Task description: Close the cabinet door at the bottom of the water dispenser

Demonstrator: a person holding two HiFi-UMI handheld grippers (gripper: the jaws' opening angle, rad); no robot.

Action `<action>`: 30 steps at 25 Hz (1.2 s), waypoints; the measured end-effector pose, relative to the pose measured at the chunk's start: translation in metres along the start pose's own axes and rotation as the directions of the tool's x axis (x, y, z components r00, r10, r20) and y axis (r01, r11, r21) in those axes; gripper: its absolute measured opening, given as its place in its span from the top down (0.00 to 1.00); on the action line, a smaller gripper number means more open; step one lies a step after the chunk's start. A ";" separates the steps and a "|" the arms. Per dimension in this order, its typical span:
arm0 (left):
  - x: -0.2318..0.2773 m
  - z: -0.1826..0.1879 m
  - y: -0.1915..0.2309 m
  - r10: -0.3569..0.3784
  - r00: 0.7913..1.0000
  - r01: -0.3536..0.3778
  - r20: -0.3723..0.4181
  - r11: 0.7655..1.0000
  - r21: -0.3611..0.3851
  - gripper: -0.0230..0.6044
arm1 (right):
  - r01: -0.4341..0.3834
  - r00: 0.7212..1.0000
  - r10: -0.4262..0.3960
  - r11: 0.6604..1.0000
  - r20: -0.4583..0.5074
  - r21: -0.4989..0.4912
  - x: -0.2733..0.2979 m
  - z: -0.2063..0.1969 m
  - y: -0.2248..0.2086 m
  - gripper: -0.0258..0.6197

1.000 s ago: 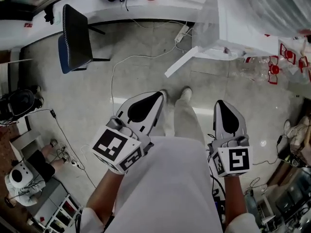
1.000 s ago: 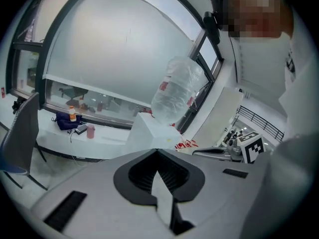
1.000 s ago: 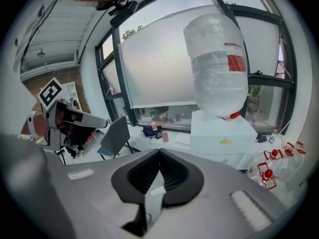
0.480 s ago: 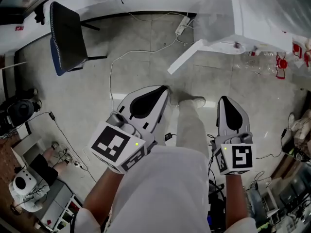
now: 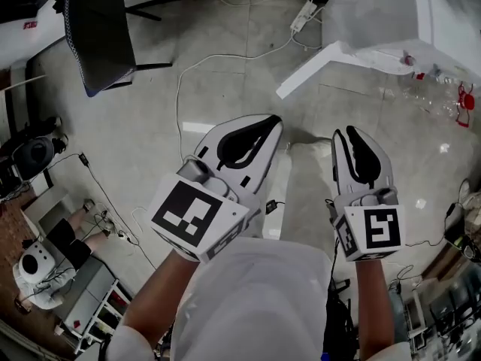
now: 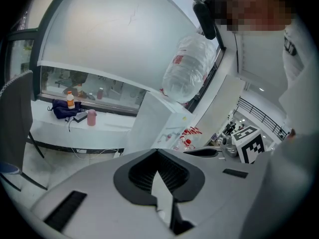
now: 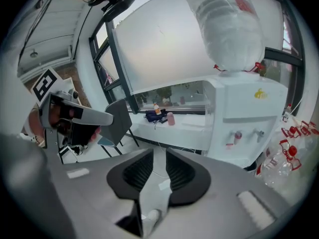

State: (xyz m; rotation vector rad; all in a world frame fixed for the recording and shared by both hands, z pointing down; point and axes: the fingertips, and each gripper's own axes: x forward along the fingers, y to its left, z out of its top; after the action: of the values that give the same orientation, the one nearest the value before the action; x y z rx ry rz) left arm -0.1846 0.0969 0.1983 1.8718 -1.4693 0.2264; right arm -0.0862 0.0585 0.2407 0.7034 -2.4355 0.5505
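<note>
The white water dispenser (image 5: 451, 13) stands at the upper right, with a large water bottle (image 7: 229, 24) on top. Its bottom cabinet door (image 5: 312, 68) hangs open, swung out over the floor toward me. My left gripper (image 5: 272, 120) is shut and empty, its tip a short way in front of the door's free edge. To its right my right gripper (image 5: 347, 132) is empty, its jaws a narrow gap apart, and it points at the dispenser (image 7: 244, 113). In the left gripper view (image 6: 157, 151) the dispenser (image 6: 154, 123) lies ahead and to the right.
A black chair (image 5: 94, 32) stands at the upper left. A power strip with a white cable (image 5: 304, 17) lies on the floor behind the door. Empty bottles with red caps (image 5: 451, 96) lie right of the dispenser. Equipment and cables (image 5: 34, 156) crowd the left edge.
Both grippers have come down and forward toward the open door. The chair and dispenser have slid up and outward in the head view as I step closer.
</note>
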 end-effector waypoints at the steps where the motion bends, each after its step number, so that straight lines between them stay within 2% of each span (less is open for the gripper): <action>1: 0.003 -0.005 0.004 0.005 1.000 -0.005 -0.003 1.000 0.002 0.95 | -0.002 1.000 0.002 1.000 -0.003 0.008 0.005 -0.006 0.000 0.82; 8: 0.042 -0.045 0.033 0.008 0.999 -0.008 -0.051 1.000 -0.002 0.95 | 0.016 1.000 -0.015 0.998 -0.019 0.061 0.040 -0.039 -0.016 0.82; 13: 0.073 -0.076 0.051 0.007 0.998 -0.007 -0.063 1.000 0.007 0.95 | 0.022 0.999 -0.020 0.999 -0.034 0.049 0.062 -0.058 -0.032 0.82; 22: 0.118 -0.111 0.070 0.002 0.998 0.003 -0.068 0.998 0.065 0.95 | 0.012 0.999 -0.009 0.998 -0.047 0.069 0.096 -0.085 -0.047 0.82; 28: 0.137 -0.146 0.090 0.013 0.991 0.001 -0.135 0.995 0.098 0.95 | 0.007 0.999 -0.004 0.997 -0.046 0.075 0.105 -0.094 -0.047 0.82; 30: 0.144 -0.159 0.100 0.012 0.988 0.003 -0.153 0.995 0.098 0.92 | 0.004 0.999 0.000 0.997 -0.047 0.082 0.110 -0.100 -0.048 0.82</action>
State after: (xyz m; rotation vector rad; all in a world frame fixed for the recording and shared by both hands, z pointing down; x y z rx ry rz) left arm -0.1799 0.0797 0.4346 1.8831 -1.3795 0.4422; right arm -0.0992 0.0329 0.3947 0.7185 -2.3799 0.6623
